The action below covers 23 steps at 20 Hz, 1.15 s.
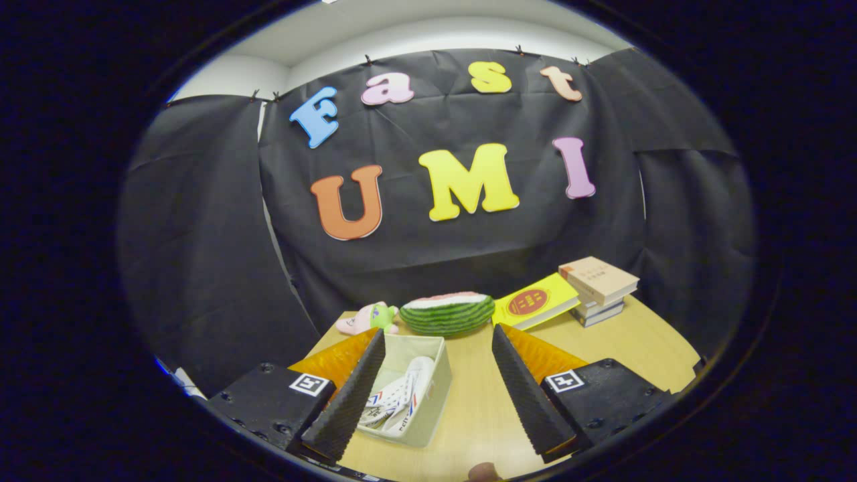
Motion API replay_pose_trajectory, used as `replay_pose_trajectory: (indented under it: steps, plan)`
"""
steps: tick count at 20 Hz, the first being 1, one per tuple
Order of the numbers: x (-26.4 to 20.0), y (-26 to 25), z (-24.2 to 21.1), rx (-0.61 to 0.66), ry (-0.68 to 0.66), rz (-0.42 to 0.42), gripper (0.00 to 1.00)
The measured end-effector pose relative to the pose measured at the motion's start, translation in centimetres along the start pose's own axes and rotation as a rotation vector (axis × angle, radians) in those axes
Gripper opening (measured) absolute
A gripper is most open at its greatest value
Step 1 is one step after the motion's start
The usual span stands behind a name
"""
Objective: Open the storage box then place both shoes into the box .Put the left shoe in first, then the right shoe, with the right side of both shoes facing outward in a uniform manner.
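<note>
On the worktop [482,415] just ahead of my empty, spread-apart jaws, the open storage box [428,402] already holds white shoes [402,395]; they look light and soft, so I'd pinch one at its firmer heel or collar.

Illumination is even and moderately bright, arriving from overhead; the pale ceiling strip [428,33] above the cloth wall reads brightest. Shadows on the wooden table [469,408] are soft and short. Fisheye distortion bows straight lines strongly toward the rim. The gripper [438,395], fingers spread apart, appears slightly soft at close range; mid-distance objects stay sharp
</note>
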<state>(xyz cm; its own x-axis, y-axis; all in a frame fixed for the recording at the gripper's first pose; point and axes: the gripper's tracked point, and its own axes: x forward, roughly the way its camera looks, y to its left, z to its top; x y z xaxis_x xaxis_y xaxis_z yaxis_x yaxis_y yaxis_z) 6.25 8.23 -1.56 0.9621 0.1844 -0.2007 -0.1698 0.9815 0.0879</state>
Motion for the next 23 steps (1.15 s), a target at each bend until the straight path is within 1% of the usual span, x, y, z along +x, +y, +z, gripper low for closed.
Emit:
replay_pose_trajectory:
  steps: [2,5,9,11,13,15,18,20,23]
  plan:
    - [-2.2,-0.7,1.2,-0.018,-0.057,-0.021,1.00]
    - [-5.4,-0.9,2.6,-0.025,-0.137,-0.012,1.00]
    - [-8.6,-3.1,3.2,-0.036,-0.219,-0.060,1.00]
    - [-9.8,-3.3,3.6,-0.033,-0.273,-0.048,1.00]
    - [-10.3,-4.0,3.2,-0.019,-0.297,-0.046,1.00]
    - [-10.5,-5.0,3.1,-0.010,-0.312,-0.067,1.00]
    - [-10.6,-6.0,3.3,-0.038,-0.336,-0.106,1.00]
    - [-10.3,-6.0,2.9,-0.063,-0.339,-0.114,1.00]
    - [-10.2,-5.4,2.2,-0.073,-0.322,-0.099,1.00]
